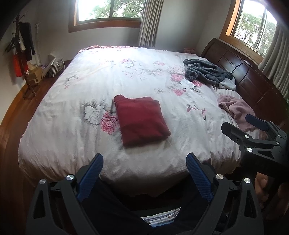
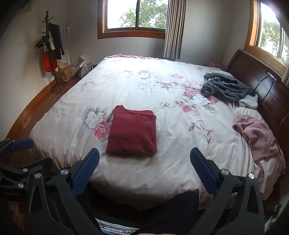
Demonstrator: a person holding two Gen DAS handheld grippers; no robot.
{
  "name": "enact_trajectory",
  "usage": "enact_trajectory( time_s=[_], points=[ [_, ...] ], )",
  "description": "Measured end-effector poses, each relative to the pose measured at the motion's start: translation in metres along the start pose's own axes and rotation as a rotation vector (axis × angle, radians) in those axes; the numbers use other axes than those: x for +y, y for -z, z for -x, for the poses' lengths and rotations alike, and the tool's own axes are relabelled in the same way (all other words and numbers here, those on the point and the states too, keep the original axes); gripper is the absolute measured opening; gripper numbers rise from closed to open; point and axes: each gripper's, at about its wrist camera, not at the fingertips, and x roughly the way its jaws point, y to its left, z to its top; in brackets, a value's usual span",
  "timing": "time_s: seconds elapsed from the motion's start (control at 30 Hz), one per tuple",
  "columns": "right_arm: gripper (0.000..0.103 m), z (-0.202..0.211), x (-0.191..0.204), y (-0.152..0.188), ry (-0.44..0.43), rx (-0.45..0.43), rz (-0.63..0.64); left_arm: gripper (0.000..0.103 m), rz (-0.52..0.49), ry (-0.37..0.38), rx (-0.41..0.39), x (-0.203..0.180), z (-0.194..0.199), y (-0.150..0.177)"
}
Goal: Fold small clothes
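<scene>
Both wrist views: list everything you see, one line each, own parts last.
Red garment: one, dark red, folded, mid-bed.
Grey garment: one, dark grey, crumpled near headboard.
Pink garment: one, dusty pink, crumpled at bed's right edge.
Bed cover: one, white, pink flowers.
Headboard: one, dark wood, right.
Coat stand: one, dark, far left corner.
Windows: two, wood-framed.
Left gripper: open, empty.
Right gripper: open, empty.

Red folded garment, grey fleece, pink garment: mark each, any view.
red folded garment (image 2: 132, 132), right wrist view, centre of its top face
grey fleece (image 2: 229, 87), right wrist view, middle of the crumpled pile
pink garment (image 1: 236, 106), left wrist view, upper bunched part
</scene>
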Motion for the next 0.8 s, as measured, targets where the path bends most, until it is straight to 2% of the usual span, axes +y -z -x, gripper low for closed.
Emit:
enact_trajectory(
  time_s=[0.8],
  points=[
    [0.100,0.0024,-0.0009,-0.0020,0.005,-0.007,-0.011,0.093,0.000,-0.003,-0.015,-0.0009,-0.0017,-0.0002]
  ],
)
